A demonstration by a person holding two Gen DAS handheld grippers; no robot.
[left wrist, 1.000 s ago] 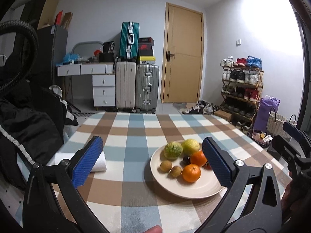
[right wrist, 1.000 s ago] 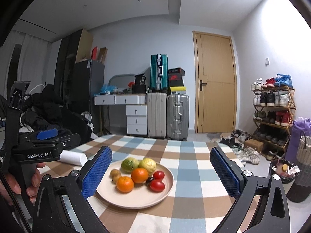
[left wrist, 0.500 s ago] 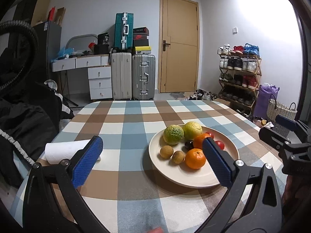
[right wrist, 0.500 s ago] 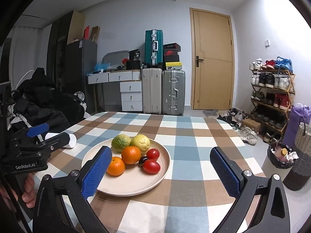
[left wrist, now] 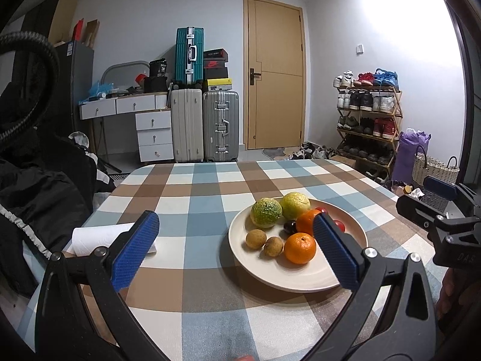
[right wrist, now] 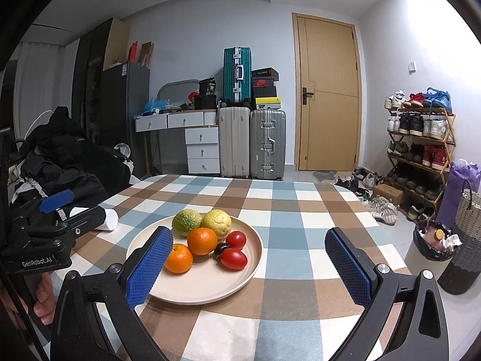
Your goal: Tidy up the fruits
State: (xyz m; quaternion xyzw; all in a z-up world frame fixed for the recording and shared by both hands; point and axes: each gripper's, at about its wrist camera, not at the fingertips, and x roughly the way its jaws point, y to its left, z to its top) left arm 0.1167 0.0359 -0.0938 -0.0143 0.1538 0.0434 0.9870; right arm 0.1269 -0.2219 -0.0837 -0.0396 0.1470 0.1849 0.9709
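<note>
A cream plate [left wrist: 300, 279] [right wrist: 210, 288] on the checked tablecloth holds a green citrus [left wrist: 266, 212] [right wrist: 186, 222], a yellow citrus [left wrist: 295, 205] [right wrist: 217, 222], two oranges [left wrist: 300, 248] [right wrist: 202, 240], two small brown fruits [left wrist: 256, 239], red tomatoes [right wrist: 234, 258] and a dark fruit [right wrist: 221, 248]. My left gripper [left wrist: 236, 251] stands open above the table, its right pad in front of the plate. My right gripper [right wrist: 248, 266] is open too, its left pad over the plate's near left rim. Neither holds anything.
A white paper roll [left wrist: 99, 237] [right wrist: 109, 219] lies on the table left of the plate. Dark clothing [left wrist: 39, 192] is piled at the left edge. Suitcases, a drawer desk, a door and a shoe rack [right wrist: 419, 150] stand beyond the table.
Both grippers have moved forward and lower toward the plate, which looms larger in both views. The jaws stayed open.
</note>
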